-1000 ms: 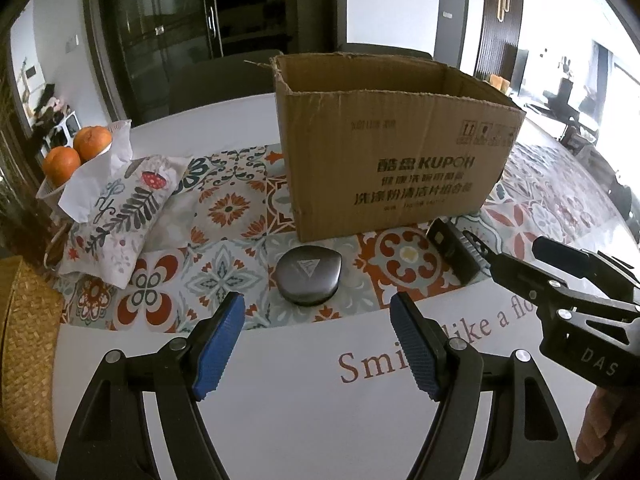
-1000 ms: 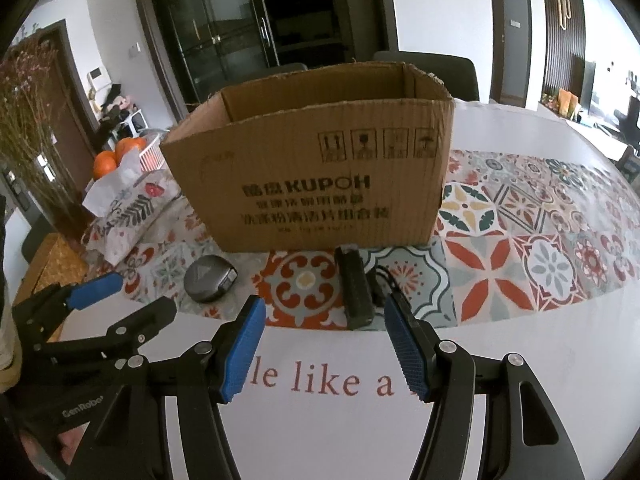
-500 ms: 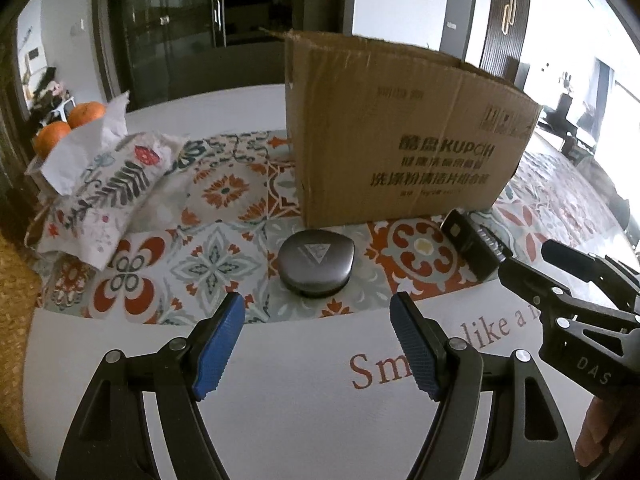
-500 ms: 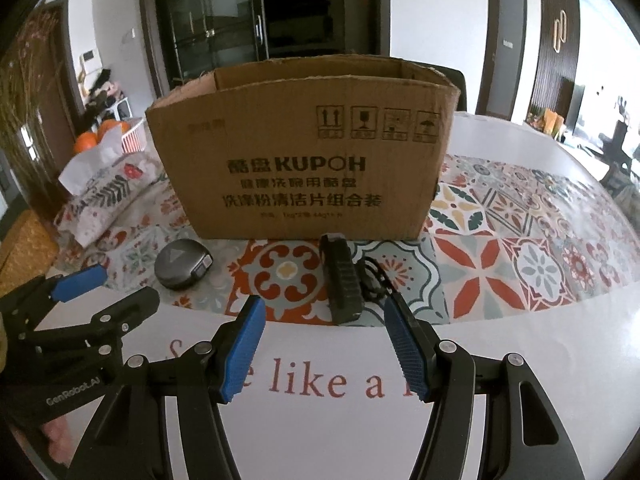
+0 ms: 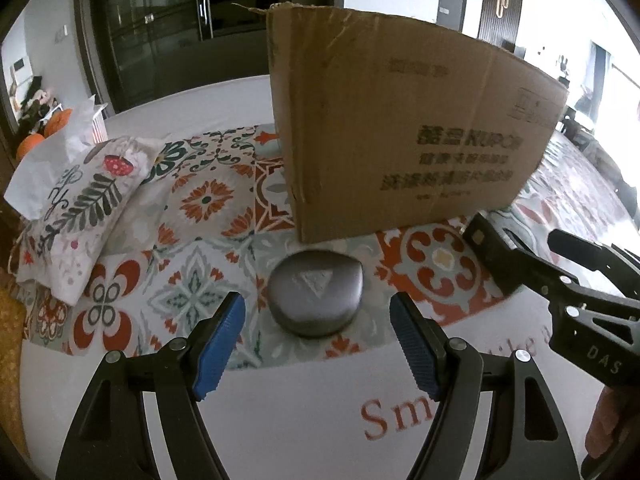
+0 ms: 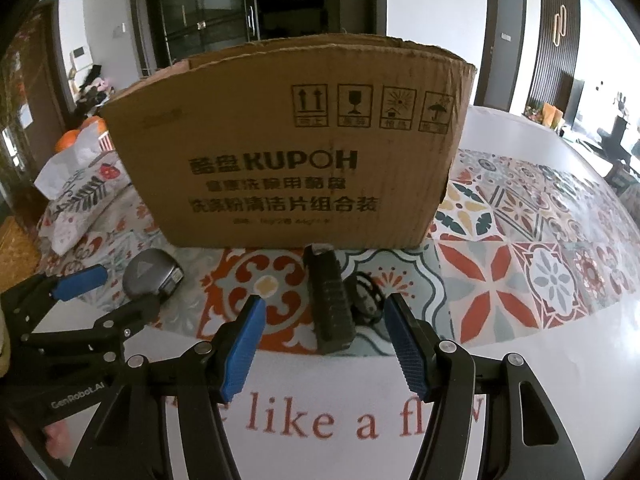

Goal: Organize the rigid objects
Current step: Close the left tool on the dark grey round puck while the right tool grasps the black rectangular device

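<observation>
Both grippers are spread wide and holding nothing. The left gripper (image 5: 316,336) has the rounded gray case (image 5: 315,299) sitting just ahead, lined up with the gap between its fingers. The right gripper (image 6: 326,340) has the black ribbed adapter (image 6: 330,300) lengthwise between its fingertips. I'd push each one forward until the pads straddle the widest part, then squeeze low. The case looks smooth and domed, with a triangle logo, so probably slippery. The cardboard box (image 6: 288,144) stands right behind both.

I was working in a home dining room: a patterned tablecloth (image 6: 540,232) covered the desk, with oranges (image 5: 30,142), a glass-door cabinet (image 6: 212,8) behind.
</observation>
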